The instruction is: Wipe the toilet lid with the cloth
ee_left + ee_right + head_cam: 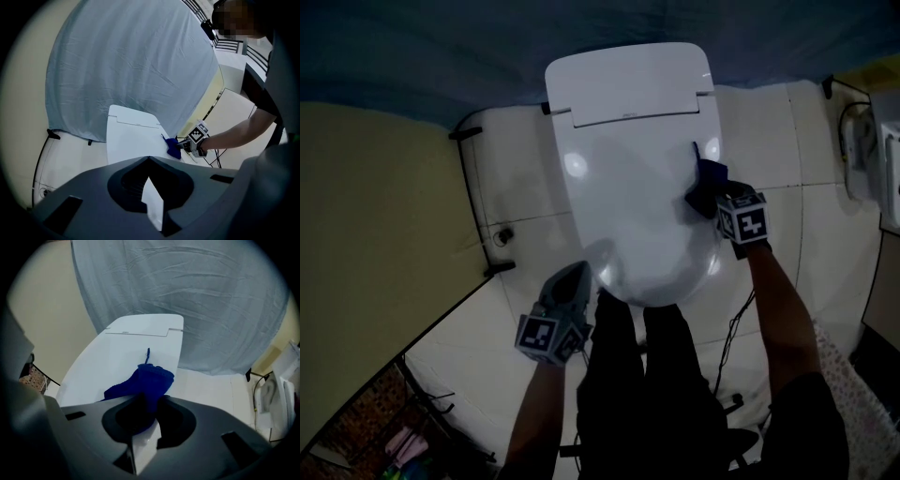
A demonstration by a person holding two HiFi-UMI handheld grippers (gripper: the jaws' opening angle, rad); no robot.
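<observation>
Head view: my right claw (713,195) clamps the cloth (706,178) at the toilet lid's (619,187) right edge; left claw (574,279) beside its front edge.
Left gripper view: jaws together, empty.
Right gripper view: cloth bunched. I'd press it flat, overlapping strokes across the lid.

My right gripper (143,420) pinched the blue cloth (147,380) between its jaws. The cloth was bunched up and rested on the white toilet lid (112,357), close to the lid's right edge, with a thin strand poking up from the top. Grey sheet (187,296) hung behind, beige wall (47,301) at left, white floor (206,385) at right.
</observation>
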